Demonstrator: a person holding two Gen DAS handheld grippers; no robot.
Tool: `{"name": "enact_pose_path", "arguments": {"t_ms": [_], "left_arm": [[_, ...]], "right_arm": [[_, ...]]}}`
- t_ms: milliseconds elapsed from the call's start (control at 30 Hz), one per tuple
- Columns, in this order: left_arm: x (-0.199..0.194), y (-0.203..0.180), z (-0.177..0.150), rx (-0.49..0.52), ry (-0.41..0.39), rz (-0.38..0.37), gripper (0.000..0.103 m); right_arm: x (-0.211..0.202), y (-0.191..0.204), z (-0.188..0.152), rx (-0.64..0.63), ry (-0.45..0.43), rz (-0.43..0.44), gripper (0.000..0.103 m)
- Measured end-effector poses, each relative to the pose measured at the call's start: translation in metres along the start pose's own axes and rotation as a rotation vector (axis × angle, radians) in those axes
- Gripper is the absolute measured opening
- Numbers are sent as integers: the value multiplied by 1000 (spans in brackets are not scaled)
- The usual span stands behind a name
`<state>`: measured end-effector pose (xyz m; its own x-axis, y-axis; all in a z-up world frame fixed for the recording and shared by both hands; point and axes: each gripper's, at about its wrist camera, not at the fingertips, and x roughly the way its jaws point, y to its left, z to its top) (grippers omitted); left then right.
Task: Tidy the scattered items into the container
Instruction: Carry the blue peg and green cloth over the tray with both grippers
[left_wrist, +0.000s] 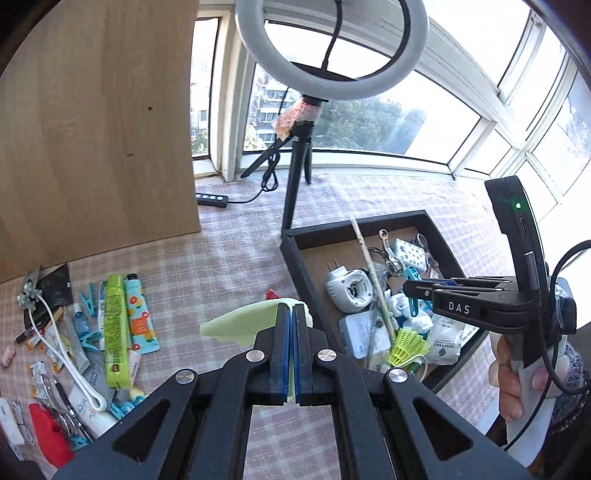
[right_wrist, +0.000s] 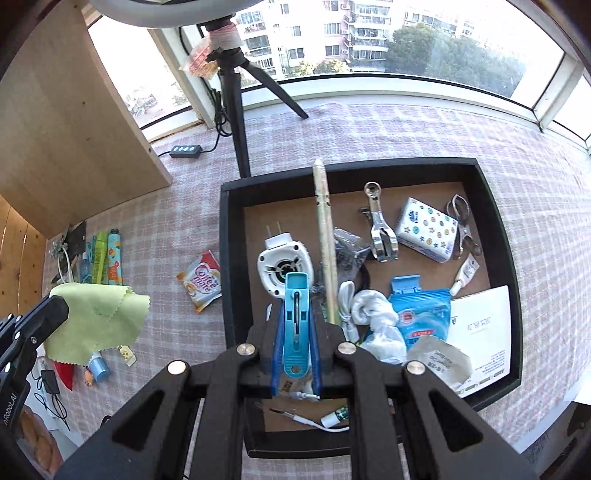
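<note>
**Two loads in the air, one box to fill**

The bench (right_wrist: 369, 133), covered in a pink checked cloth, carries the black container (right_wrist: 495, 236), a shallow square box with a brown floor. It already holds a white plug-in device (right_wrist: 282, 262), a long pale stick (right_wrist: 325, 236) leaning over its far rim, a metal tool (right_wrist: 380, 229), a patterned tissue pack (right_wrist: 424, 234), scissors (right_wrist: 461, 221) and a blue packet (right_wrist: 421, 314). The free floor lies along the far edge and in the near left corner, so those look like the best places to drop.

Left of the box a heap still waits: a lime tube (left_wrist: 114, 332), a flowered hand-cream tube (left_wrist: 138, 314), a white cord (left_wrist: 62, 343), blue pegs, and a Coffee-mate sachet (right_wrist: 201, 282) lying just beside the box's left wall.

The left gripper (left_wrist: 291, 314) has its jaws clenched on a light green cloth (right_wrist: 99, 321), which hangs over the heap, well clear of the box. The cloth is limp; carry it fully past the rim before letting go, so no corner drapes over the wall.

The right gripper (right_wrist: 295, 325) has its jaws grasping a blue clothes peg (right_wrist: 295, 314), held lengthwise above the box's near left part. It appears ready to be released; lower it first so it does not bounce off the plug-in device, and keep clear of the stick.
</note>
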<state>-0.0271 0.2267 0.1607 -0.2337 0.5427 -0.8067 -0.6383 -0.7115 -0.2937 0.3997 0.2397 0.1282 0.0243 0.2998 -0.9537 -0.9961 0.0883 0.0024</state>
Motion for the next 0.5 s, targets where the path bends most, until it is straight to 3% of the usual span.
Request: {"name": "enact_pose_path", "arguments": {"t_ms": [233, 500], "left_arm": [[37, -70, 6, 71, 68, -94, 1], [53, -118, 4, 142, 101, -119, 1]], "right_arm": [[-12, -69, 4, 80, -14, -48, 12], [-12, -109, -2, 137, -17, -76, 12]]}}
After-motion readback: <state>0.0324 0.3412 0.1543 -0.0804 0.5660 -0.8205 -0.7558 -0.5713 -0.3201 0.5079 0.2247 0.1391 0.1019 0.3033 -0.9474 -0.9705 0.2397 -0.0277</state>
